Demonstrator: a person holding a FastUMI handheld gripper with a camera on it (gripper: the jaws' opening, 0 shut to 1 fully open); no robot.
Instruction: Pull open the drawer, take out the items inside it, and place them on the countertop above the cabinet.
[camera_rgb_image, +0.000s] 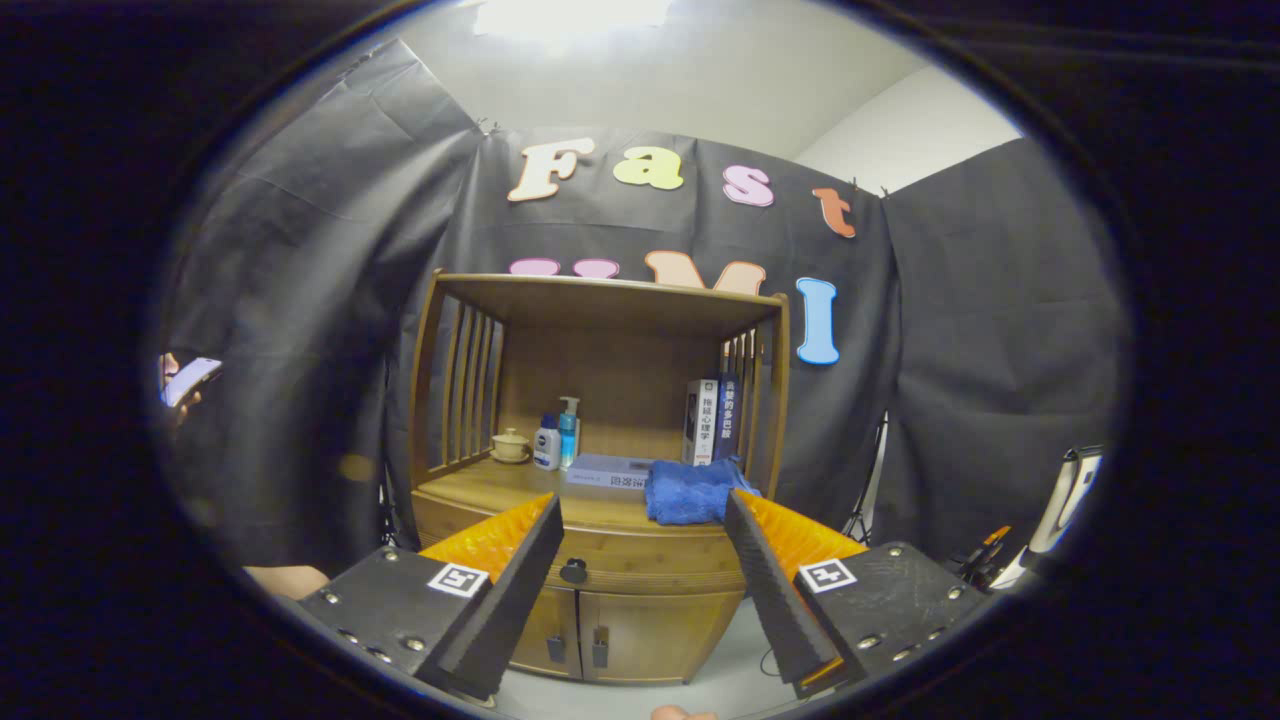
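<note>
A wooden cabinet (600, 620) stands against the booth wall, beyond my fingers. Its drawer (650, 560) is closed, with a dark round knob (573, 571) just right of my left finger. My gripper (640, 510) is open and holds nothing; the knob sits between the fingers but farther off. On the countertop (500, 485) lie a blue cloth (695, 492) and a flat pale box (610, 470). The drawer's contents are hidden.
At the back of the countertop stand a small cup (510, 446), two bottles (556, 440) and upright books (712, 420). Two small doors (620, 630) sit under the drawer. A hand with a phone (185, 382) shows far left; equipment (1060, 505) stands at the right.
</note>
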